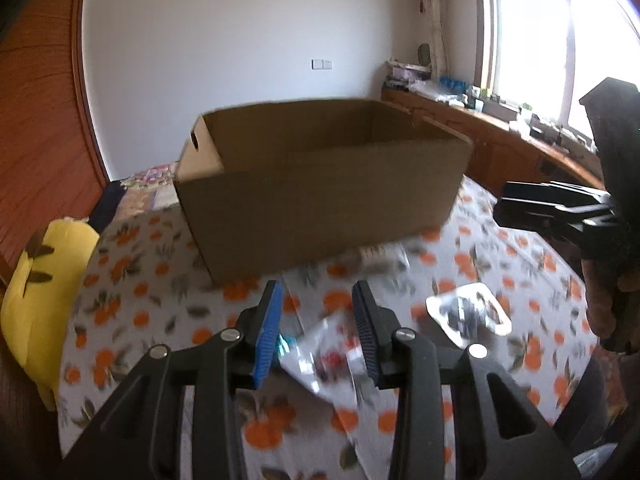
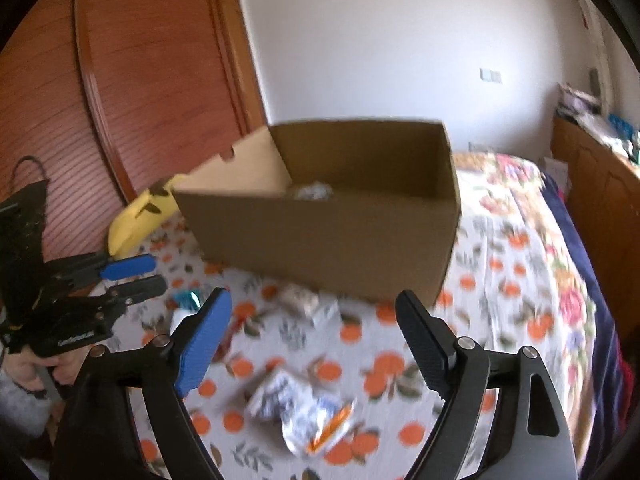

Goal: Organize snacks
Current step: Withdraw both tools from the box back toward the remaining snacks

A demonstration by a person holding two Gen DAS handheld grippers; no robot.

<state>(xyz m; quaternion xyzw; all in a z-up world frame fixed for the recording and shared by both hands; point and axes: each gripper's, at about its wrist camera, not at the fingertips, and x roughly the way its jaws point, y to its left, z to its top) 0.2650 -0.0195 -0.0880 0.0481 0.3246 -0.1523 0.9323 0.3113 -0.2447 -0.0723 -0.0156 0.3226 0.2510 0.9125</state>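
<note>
L gripper [image 1: 318, 312] fingers part-open w/ clear snack packet [image 1: 328, 356] between them, not clamped; R gripper [image 2: 314, 320] wide open, empty, over crinkled packet [image 2: 304, 416], prob. next for box [image 2: 320, 232] ahead.

No text can be read. The snack packets [image 2: 308, 416] on the cloth carry print too blurred to make out, and pale lettering on the left gripper [image 2: 136, 276] body, at the left, is likewise illegible.

Wide-spread right tongs [image 2: 314, 340] above crinkled snack packet [image 2: 304, 412], cardboard box [image 2: 320, 232] beyond.
</note>
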